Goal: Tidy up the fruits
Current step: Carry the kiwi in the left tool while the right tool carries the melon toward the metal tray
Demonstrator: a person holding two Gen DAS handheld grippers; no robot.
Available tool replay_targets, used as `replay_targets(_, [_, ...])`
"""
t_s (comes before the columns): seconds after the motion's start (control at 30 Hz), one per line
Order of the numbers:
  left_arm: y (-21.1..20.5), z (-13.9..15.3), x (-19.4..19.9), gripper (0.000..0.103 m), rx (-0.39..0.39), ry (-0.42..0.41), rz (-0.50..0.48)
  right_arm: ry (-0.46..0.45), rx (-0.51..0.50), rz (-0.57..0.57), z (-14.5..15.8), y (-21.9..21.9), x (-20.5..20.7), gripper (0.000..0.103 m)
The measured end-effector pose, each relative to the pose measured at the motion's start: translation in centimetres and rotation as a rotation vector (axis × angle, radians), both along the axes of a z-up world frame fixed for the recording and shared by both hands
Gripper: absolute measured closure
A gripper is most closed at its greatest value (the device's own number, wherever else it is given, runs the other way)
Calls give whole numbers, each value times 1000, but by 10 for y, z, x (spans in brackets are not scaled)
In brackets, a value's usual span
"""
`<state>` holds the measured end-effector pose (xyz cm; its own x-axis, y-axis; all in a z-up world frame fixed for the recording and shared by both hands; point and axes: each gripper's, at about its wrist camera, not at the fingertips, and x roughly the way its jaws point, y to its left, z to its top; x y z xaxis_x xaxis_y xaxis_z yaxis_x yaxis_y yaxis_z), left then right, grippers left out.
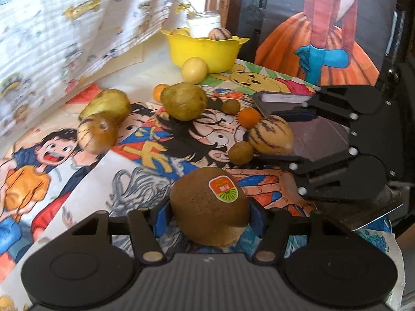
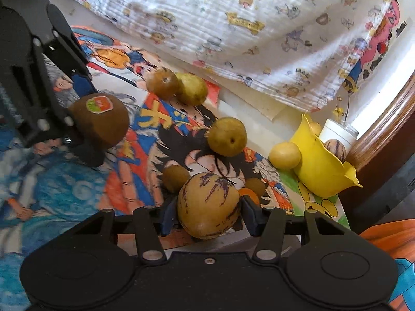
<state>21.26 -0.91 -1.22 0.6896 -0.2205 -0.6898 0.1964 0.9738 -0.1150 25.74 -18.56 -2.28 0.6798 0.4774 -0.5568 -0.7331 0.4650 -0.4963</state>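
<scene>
**A:** What lies on the table, from left to right?

**B:** In the left wrist view, a printed white cloth (image 1: 64, 26) hangs at the far left above a table covered in cartoon drawings (image 1: 85, 181). Two greenish-brown pears (image 1: 103, 119) lie touching each other at the left. Further right sits another pear (image 1: 184, 101), with a small orange fruit (image 1: 158, 91) just beside it. Behind them a pale yellow round fruit (image 1: 194, 69) touches a yellow bowl (image 1: 205, 49), which holds a striped fruit (image 1: 217, 33); a white jar (image 1: 203, 24) stands behind the bowl.

**A:** And the grippers?

**B:** The left gripper (image 1: 208, 215) is at the bottom centre. Its blue pads press on both sides of a brown kiwi (image 1: 207, 207) with an orange and green sticker, so the jaws are partly closed on that fruit.

**A:** What does the right one hold?

**B:** The right gripper (image 2: 208, 212), seen in its own view, has its pads against both sides of a tan melon with purple stripes (image 2: 208, 204), a grip of about the fruit's width. Two small brown round fruits (image 2: 175, 178) and an orange one (image 2: 250, 195) lie close around it. The bowl (image 2: 319, 165) sits well to its right, near the table edge.
</scene>
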Motion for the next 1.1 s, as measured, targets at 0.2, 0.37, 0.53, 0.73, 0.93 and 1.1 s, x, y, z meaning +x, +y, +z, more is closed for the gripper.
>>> replay_targets(0.2, [8, 6, -20, 39, -6, -3, 42, 10, 35, 11, 14, 1, -33, 49])
replay_targets(0.37, [14, 17, -42, 39, -27, -17, 77, 16, 73, 16, 24, -1, -62, 49])
replay_targets(0.53, [17, 29, -61, 39, -28, -27, 98, 5, 110, 30, 33, -4, -92, 49])
replay_targets(0.73, [13, 50, -83, 39, -20, -63, 99, 19, 198, 2, 55, -20, -117, 49])
replay_targets(0.93, [2, 80, -100, 39, -28, -103, 83, -17, 232, -29, 78, -43, -139, 49])
replay_targets(1.1, [-16, 106, -94, 39, -33, -134, 57, -52, 241, -77, 90, -68, -139, 49])
